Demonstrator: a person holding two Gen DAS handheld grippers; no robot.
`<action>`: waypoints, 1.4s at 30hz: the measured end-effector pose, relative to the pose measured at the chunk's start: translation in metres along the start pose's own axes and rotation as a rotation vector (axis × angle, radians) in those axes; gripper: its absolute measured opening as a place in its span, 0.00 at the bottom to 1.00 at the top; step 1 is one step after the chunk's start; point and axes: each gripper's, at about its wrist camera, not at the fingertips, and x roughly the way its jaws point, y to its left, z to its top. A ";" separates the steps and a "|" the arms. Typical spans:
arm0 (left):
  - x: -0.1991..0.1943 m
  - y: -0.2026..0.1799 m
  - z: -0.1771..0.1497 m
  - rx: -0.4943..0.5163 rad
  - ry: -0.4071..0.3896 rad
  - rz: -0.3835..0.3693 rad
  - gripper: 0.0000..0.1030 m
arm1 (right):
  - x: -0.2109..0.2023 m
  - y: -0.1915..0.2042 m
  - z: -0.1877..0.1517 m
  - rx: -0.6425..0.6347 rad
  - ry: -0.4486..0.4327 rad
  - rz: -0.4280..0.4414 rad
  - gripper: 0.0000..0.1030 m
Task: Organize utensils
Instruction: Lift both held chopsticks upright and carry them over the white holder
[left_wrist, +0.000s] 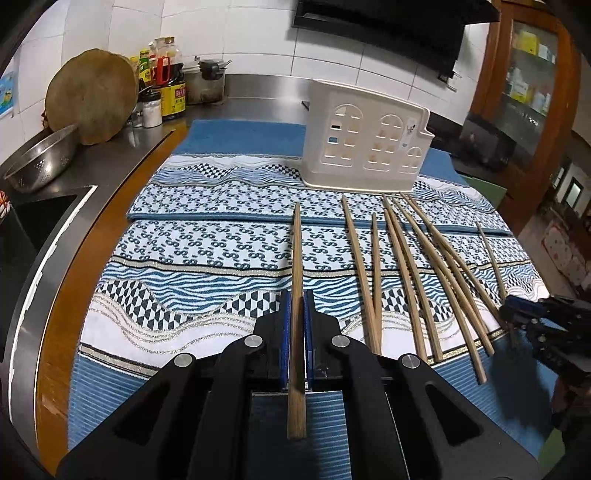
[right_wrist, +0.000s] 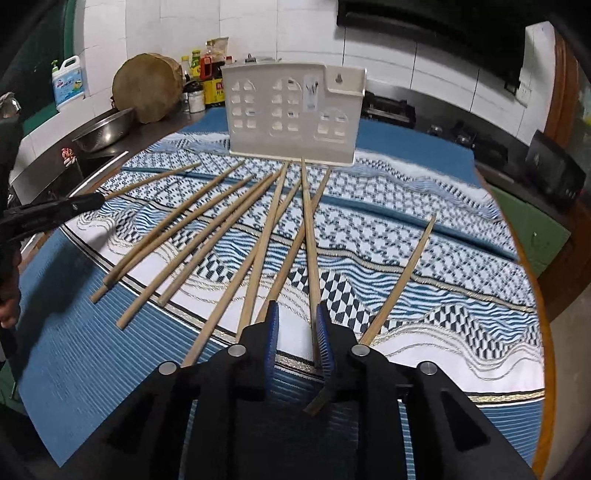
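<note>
My left gripper (left_wrist: 295, 297) is shut on one wooden chopstick (left_wrist: 296, 258), which runs between its blue pads and points toward the cream utensil holder (left_wrist: 369, 147). From the right wrist view, this gripper (right_wrist: 92, 201) is at the left with the chopstick tip (right_wrist: 155, 179) sticking out. My right gripper (right_wrist: 297, 308) has its jaws apart over the cloth. A chopstick (right_wrist: 309, 236) lies between them along the right pad (right_wrist: 324, 332), and the left pad is clear of it. Several more chopsticks (right_wrist: 207, 221) are fanned out in front of the holder (right_wrist: 295, 114).
A patterned blue and white cloth (right_wrist: 424, 258) covers the counter. At the back left are a round wooden board (left_wrist: 92, 96), a metal colander (left_wrist: 40, 162), bottles (left_wrist: 166, 81) and a sink (left_wrist: 44, 221). A wooden cabinet (left_wrist: 528, 85) stands at the right.
</note>
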 end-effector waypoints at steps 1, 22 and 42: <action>-0.001 -0.001 0.001 0.003 -0.002 -0.001 0.05 | 0.003 0.001 -0.001 -0.007 0.008 -0.001 0.21; -0.029 -0.009 0.032 0.062 -0.057 -0.031 0.05 | -0.066 -0.013 0.044 0.015 -0.169 -0.037 0.07; -0.057 -0.020 0.129 0.126 -0.107 -0.109 0.05 | -0.129 -0.053 0.222 -0.011 -0.233 -0.029 0.07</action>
